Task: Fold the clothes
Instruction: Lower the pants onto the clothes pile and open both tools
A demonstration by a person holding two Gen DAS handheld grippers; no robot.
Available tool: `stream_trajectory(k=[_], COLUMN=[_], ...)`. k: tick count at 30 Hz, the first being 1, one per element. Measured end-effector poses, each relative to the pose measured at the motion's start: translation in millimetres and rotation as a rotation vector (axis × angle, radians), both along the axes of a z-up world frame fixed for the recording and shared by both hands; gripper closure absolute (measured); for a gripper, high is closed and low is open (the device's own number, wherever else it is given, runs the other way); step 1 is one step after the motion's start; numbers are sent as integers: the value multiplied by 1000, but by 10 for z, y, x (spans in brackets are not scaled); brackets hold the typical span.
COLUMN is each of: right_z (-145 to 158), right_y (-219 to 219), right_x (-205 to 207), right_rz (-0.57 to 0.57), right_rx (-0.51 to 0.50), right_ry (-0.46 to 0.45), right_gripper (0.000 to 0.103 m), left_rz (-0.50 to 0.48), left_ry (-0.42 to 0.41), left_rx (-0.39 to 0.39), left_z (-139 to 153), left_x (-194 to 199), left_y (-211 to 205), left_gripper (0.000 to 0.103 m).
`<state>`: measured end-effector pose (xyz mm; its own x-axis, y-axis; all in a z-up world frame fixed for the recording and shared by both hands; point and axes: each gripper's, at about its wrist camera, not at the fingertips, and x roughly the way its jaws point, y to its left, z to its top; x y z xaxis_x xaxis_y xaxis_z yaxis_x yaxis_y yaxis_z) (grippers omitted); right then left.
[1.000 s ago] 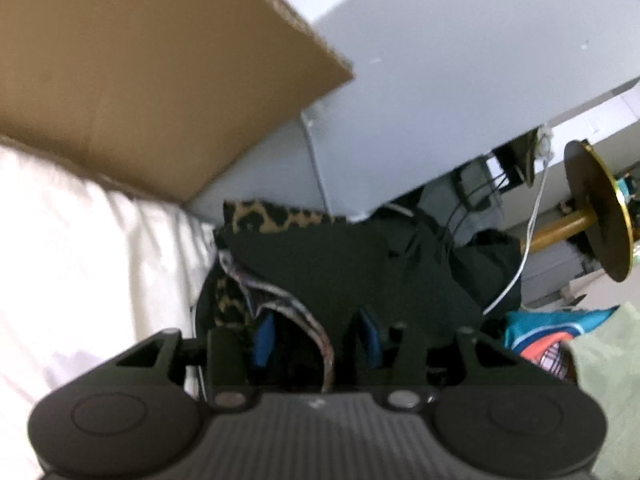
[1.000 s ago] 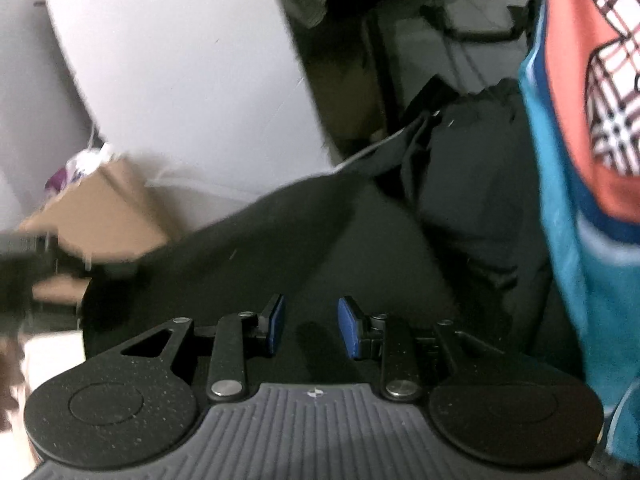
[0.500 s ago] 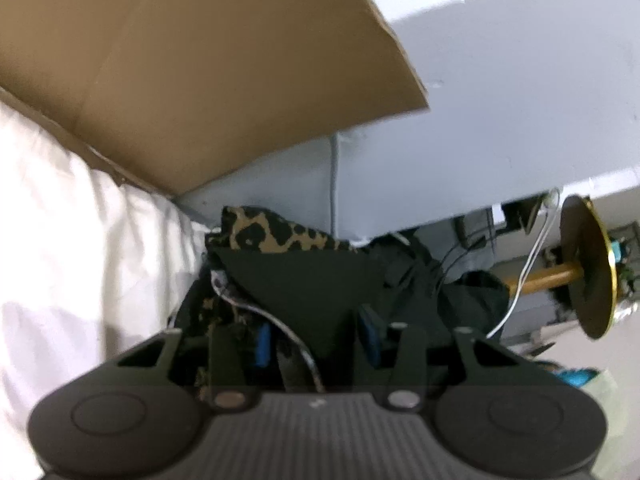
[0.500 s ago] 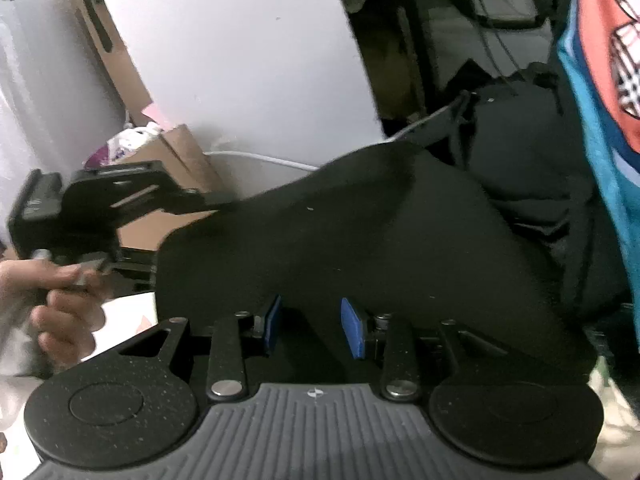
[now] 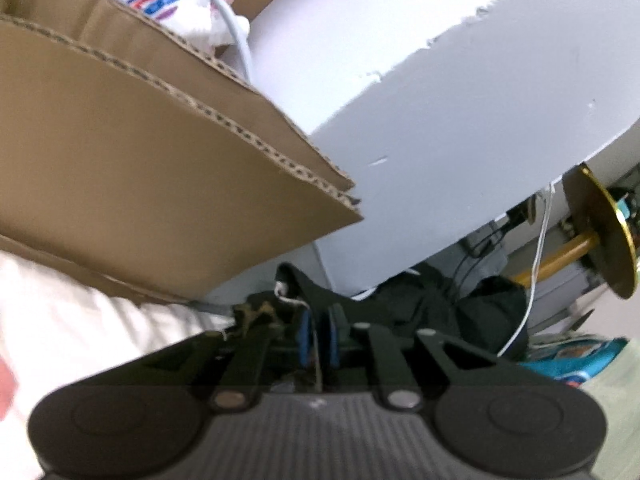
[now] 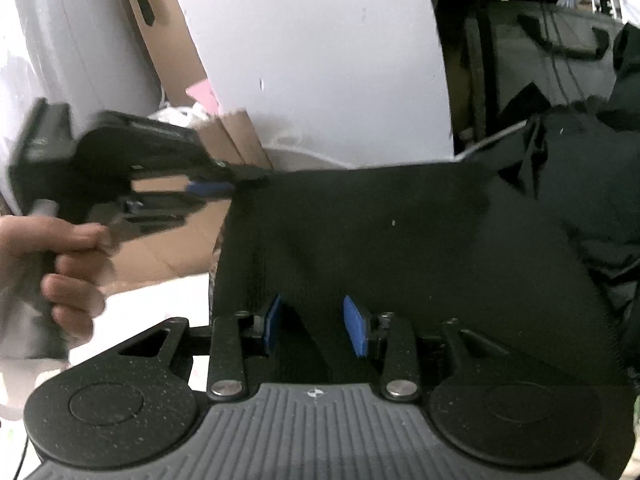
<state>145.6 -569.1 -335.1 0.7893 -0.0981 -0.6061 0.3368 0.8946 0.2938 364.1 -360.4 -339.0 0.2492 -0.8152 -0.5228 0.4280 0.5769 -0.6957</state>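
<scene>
Now left gripper is closing on the black garment top corner, cloth between its pads. Right gripper sits half-open, garment's lower edge draped between, apparently ungripped. Garment stretches across, left corner highest.

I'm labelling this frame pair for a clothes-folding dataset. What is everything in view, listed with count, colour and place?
Black fabric garment: one, black, stretched between both grippers.
Dark clothes pile: one heap, black, beyond the left gripper.
Leopard-print cloth: one, tan and black, beside the left fingers.
Corrugated cardboard box: one, brown, upper left in the left view.
White printed plastic bag: one, inside the box.
White bed sheet: one, below the box.
Gold round stand: one, far right.
White cable: one, by the stand.
Left gripper: black, blue pads, closing on the garment edge.
Right gripper: jaws apart, garment between.
Hand: one, holding the left gripper.
</scene>
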Motion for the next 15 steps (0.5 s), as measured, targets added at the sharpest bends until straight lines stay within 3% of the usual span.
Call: stream_trajectory(k=[8, 15], right_z=[-151, -50], right_y=[71, 3], right_x=[90, -37], right_rz=[6, -49], right_rx=[-18, -6], right_ry=[31, -12], right_gripper=[60, 58], left_rz=[-4, -100], left_ry=[-71, -103], left_rx=[20, -32], left_z=[185, 314], left_x=[-258, -695], left_y=[292, 154], left_gripper=[88, 88])
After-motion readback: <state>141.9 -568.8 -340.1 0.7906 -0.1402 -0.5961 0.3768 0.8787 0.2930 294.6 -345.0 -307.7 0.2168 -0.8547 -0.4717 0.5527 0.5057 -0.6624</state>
